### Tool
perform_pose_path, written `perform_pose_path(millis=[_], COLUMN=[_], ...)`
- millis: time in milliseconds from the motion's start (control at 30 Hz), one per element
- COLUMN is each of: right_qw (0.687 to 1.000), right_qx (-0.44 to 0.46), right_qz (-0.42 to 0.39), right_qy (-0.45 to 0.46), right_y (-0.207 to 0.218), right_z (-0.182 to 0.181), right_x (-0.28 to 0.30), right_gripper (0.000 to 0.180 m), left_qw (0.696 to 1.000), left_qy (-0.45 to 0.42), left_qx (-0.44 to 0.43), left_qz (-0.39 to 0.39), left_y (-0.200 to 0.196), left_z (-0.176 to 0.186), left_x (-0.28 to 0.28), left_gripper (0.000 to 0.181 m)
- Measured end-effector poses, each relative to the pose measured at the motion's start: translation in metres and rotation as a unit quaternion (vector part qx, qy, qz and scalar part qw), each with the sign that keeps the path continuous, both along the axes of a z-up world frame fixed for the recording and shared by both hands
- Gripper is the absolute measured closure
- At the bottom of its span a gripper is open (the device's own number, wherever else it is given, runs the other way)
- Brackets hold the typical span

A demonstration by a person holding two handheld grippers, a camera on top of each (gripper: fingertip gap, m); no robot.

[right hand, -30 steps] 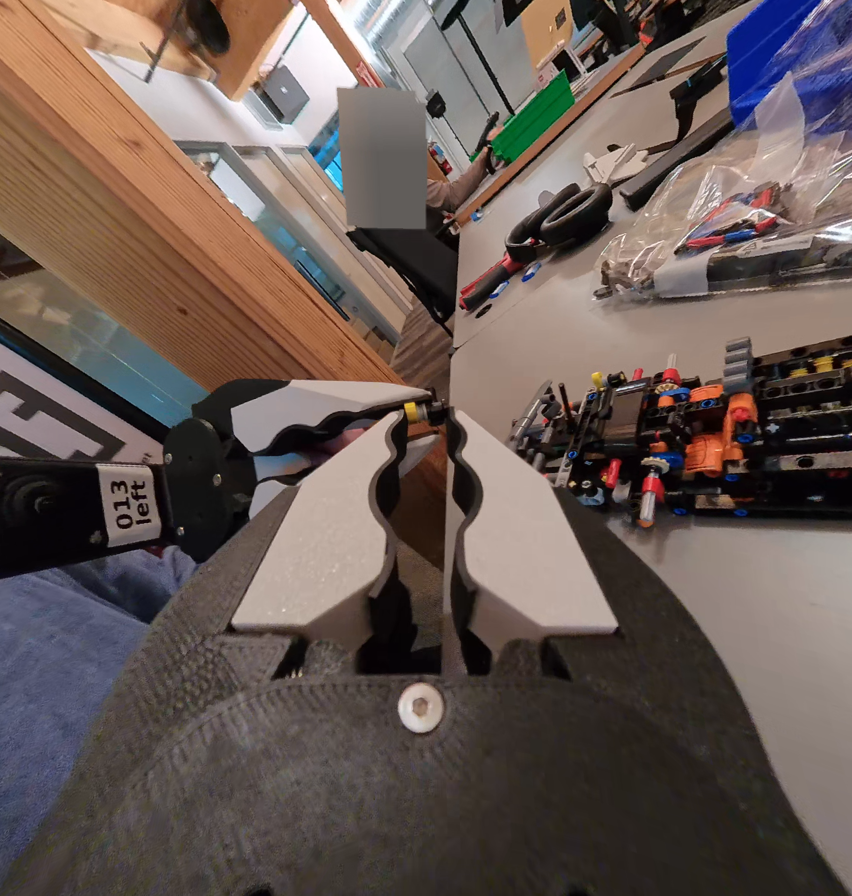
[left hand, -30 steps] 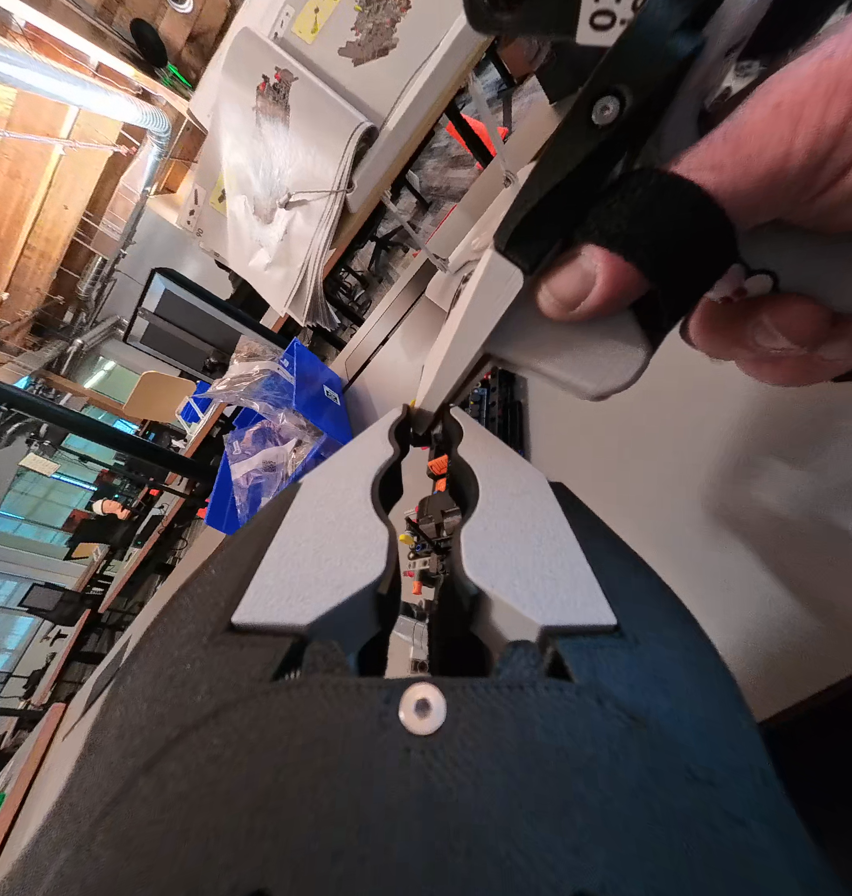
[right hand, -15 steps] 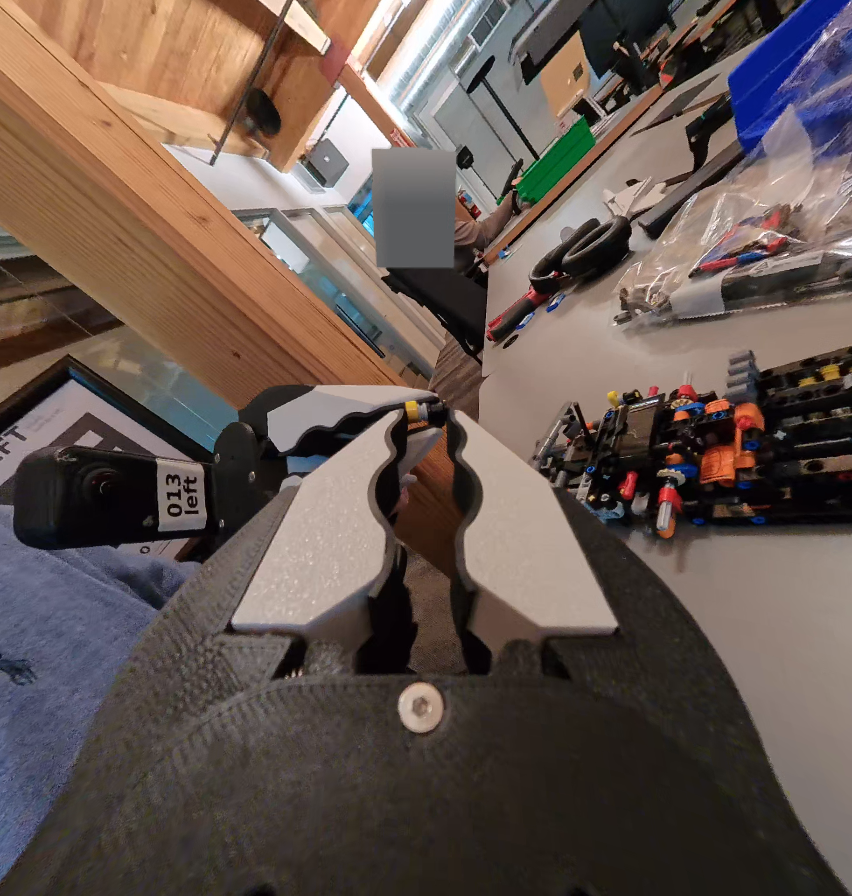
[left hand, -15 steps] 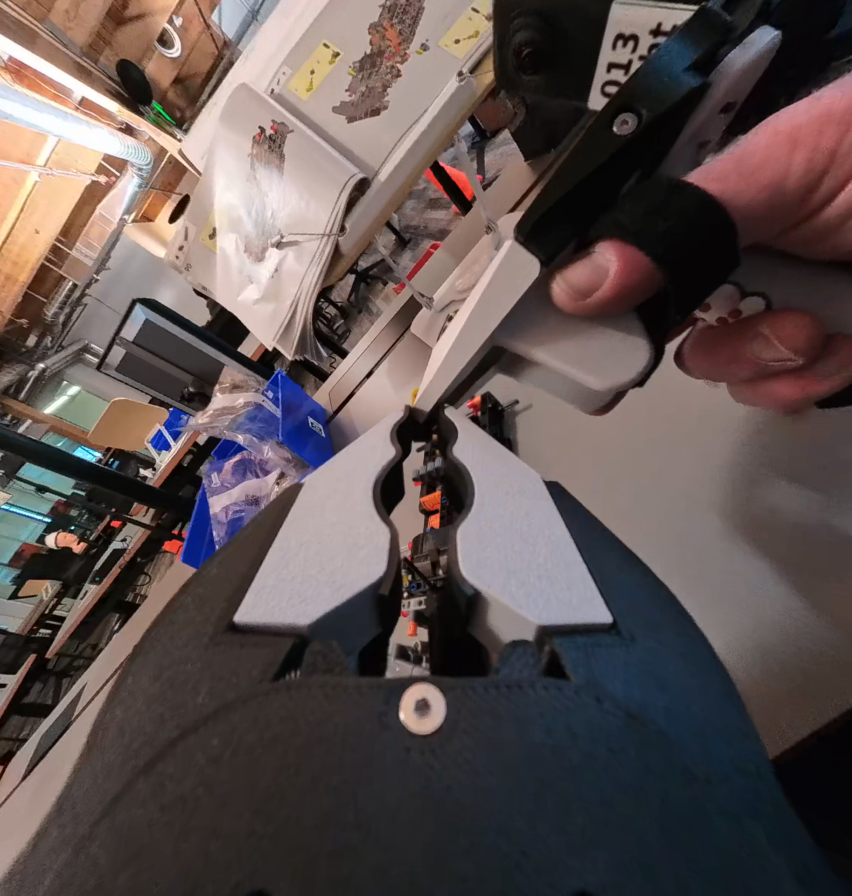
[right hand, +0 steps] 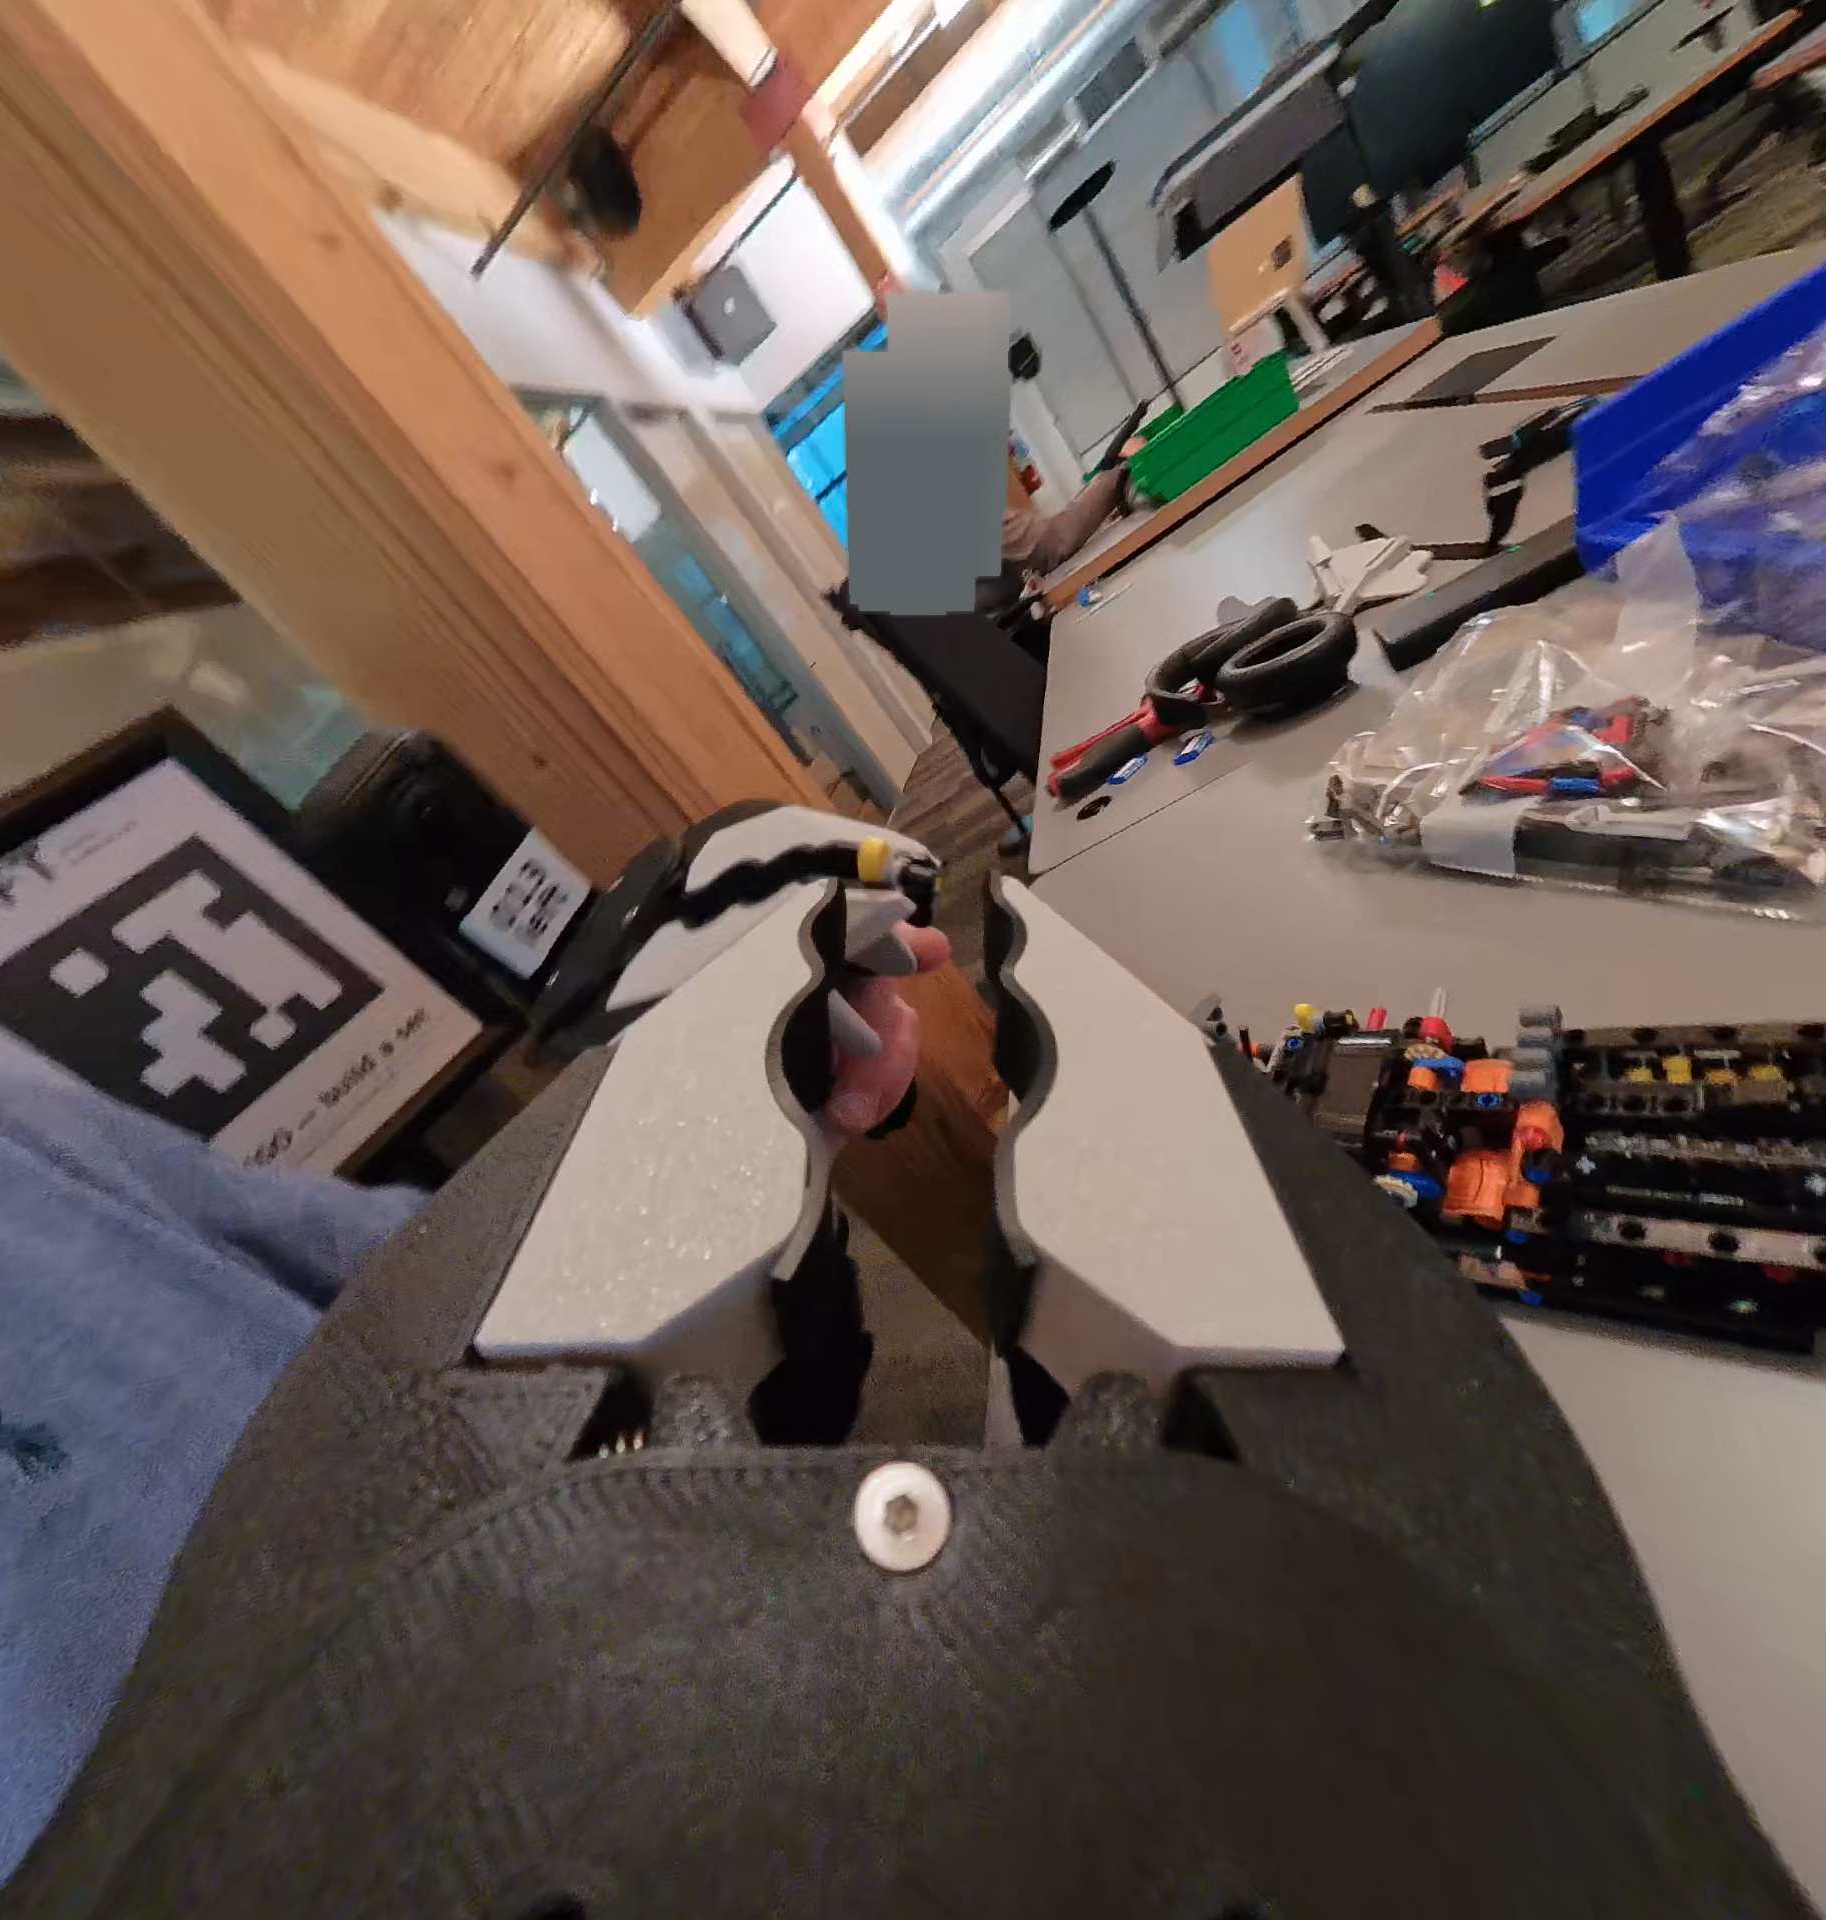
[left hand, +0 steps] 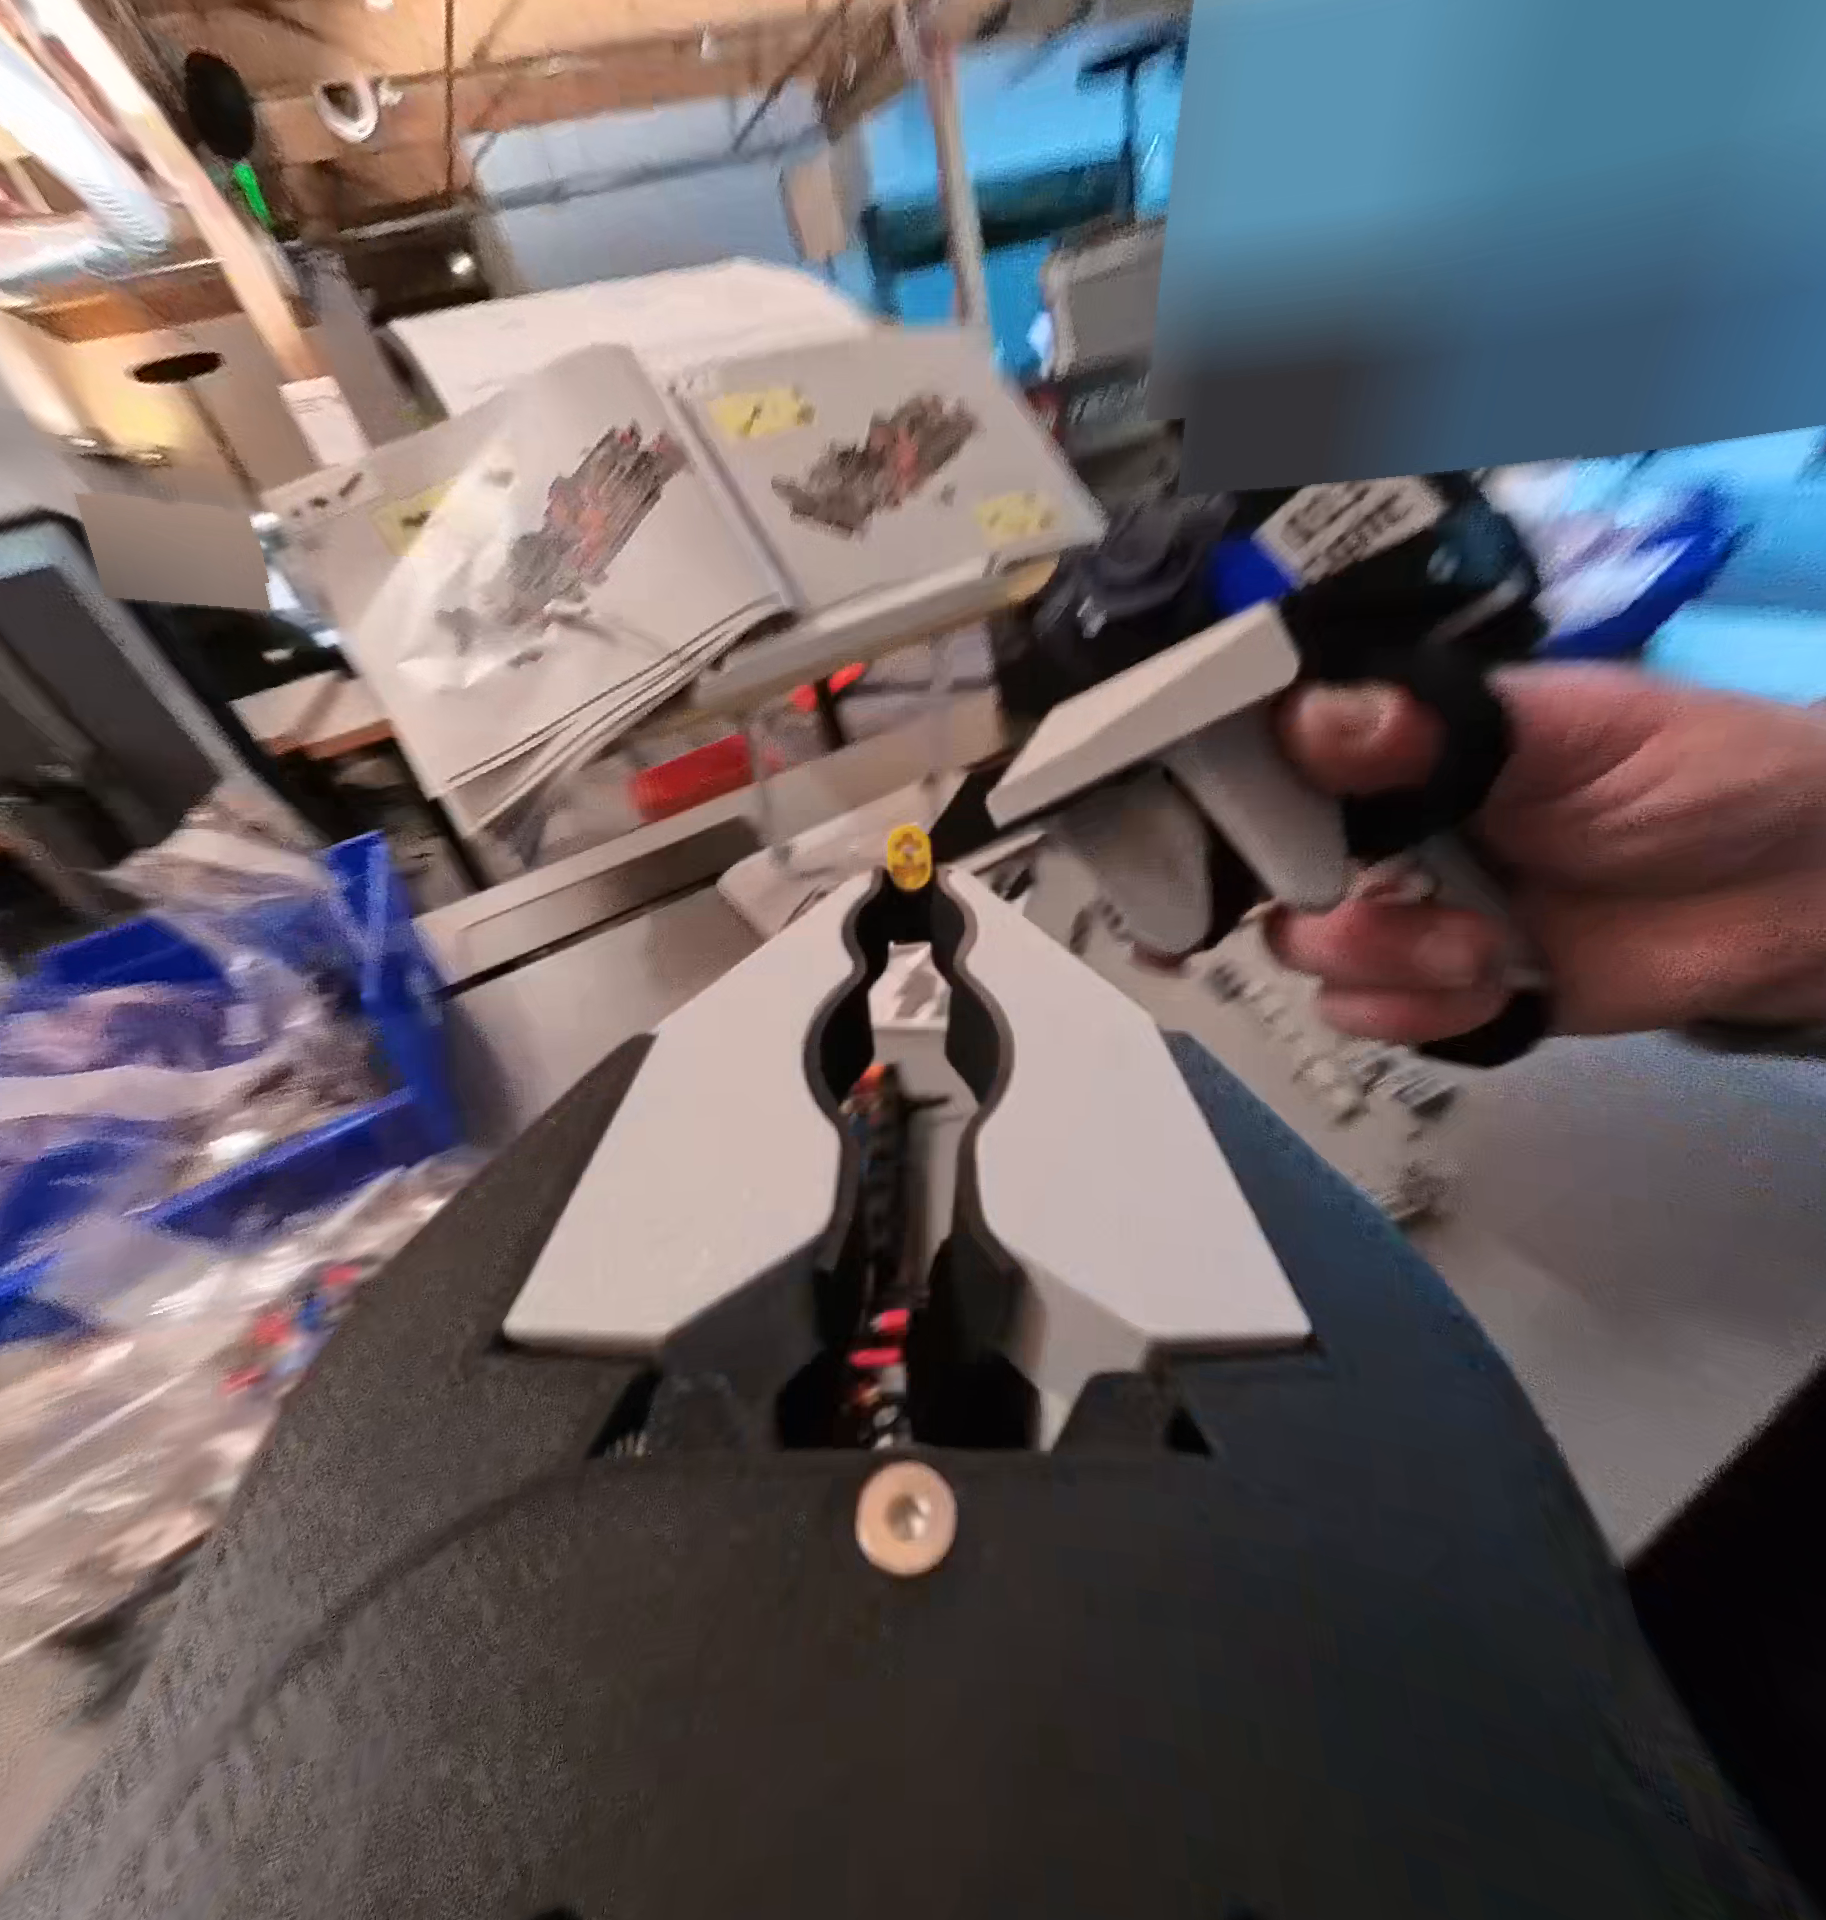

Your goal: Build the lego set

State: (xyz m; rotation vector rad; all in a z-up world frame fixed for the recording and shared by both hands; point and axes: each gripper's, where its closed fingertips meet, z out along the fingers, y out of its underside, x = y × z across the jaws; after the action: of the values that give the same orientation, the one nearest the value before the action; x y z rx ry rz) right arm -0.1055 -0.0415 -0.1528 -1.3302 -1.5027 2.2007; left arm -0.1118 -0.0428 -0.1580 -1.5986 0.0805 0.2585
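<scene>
While our left gripper (left hand: 910,883) keeps its jaws clenched on one small yellow-and-black pin (left hand: 908,858) at the tips, our right gripper (right hand: 911,896) stands released, jaws parted and touching nothing. One model (right hand: 1574,1132) lies on the surface (right hand: 1304,914), beside one bag (right hand: 1605,769), two tyres (right hand: 1257,655), one bin (right hand: 1740,416).

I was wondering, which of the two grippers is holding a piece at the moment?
The left gripper: its fingers are pinched shut on a small yellow piece at the very tips. The right gripper stands open, with nothing between its fingers.
</scene>
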Motion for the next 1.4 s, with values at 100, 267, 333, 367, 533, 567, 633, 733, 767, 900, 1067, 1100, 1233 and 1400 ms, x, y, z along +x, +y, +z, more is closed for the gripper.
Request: perform_pose_path(millis=[100,267,333,367,533,567,633,733,767,900,1067,1100,1233,1400], right_qw=[0.991,0.957,0.945,0.94,0.935,0.936,0.937,0.939,0.938,0.935,0.938,0.937,0.937,0.931], right_qx=[0.125,0.242,0.265,0.273,0.256,0.242,0.204,0.169,0.166,0.168,0.156,0.158,0.169,0.202], right_qz=[0.014,0.087,0.106,0.117,0.168,0.184,0.219,0.236,0.237,0.24,0.241,0.241,0.241,0.236], right_qy=[0.045,0.138,0.16,0.166,0.178,0.178,0.18,0.186,0.188,0.199,0.197,0.196,0.188,0.193], right_y=[-0.007,-0.039,-0.052,-0.058,-0.076,-0.079,-0.085,-0.089,-0.09,-0.091,-0.085,-0.083,-0.075,-0.065], right_z=[0.005,0.029,0.037,0.039,0.055,0.057,0.064,0.069,0.07,0.074,0.077,0.076,0.066,0.048], right_x=[-0.001,0.008,0.009,0.01,0.011,0.012,0.016,0.016,0.016,0.018,0.014,0.014,0.01,0.009], right_gripper=[0.158,0.166,0.168,0.168,0.172,0.173,0.176,0.176,0.176,0.177,0.177,0.177,0.177,0.177], left_qw=[0.993,0.979,0.973,0.971,0.963,0.959,0.95,0.948,0.948,0.951,0.959,0.961,0.965,0.973], left_qy=[-0.069,-0.114,-0.128,-0.132,-0.139,-0.145,-0.154,-0.155,-0.154,-0.14,-0.121,-0.118,-0.122,-0.115], left_qx=[0.06,0.108,0.12,0.127,0.15,0.156,0.17,0.181,0.183,0.182,0.176,0.17,0.154,0.13], left_qz=[-0.077,-0.133,-0.15,-0.152,-0.177,-0.187,-0.213,-0.211,-0.211,-0.206,-0.186,-0.185,-0.177,-0.155], left_y=[-0.013,-0.034,-0.043,-0.046,-0.066,-0.069,-0.076,-0.08,-0.081,-0.083,-0.077,-0.075,-0.068,-0.061], left_z=[0.017,0.037,0.044,0.048,0.061,0.064,0.07,0.075,0.076,0.08,0.083,0.082,0.071,0.052], left_x=[0.009,0.014,0.015,0.015,0.017,0.019,0.024,0.023,0.023,0.026,0.021,0.02,0.017,0.011], left_gripper=[0.175,0.175,0.176,0.175,0.175,0.176,0.175,0.175,0.175,0.175,0.175,0.175,0.175,0.17])
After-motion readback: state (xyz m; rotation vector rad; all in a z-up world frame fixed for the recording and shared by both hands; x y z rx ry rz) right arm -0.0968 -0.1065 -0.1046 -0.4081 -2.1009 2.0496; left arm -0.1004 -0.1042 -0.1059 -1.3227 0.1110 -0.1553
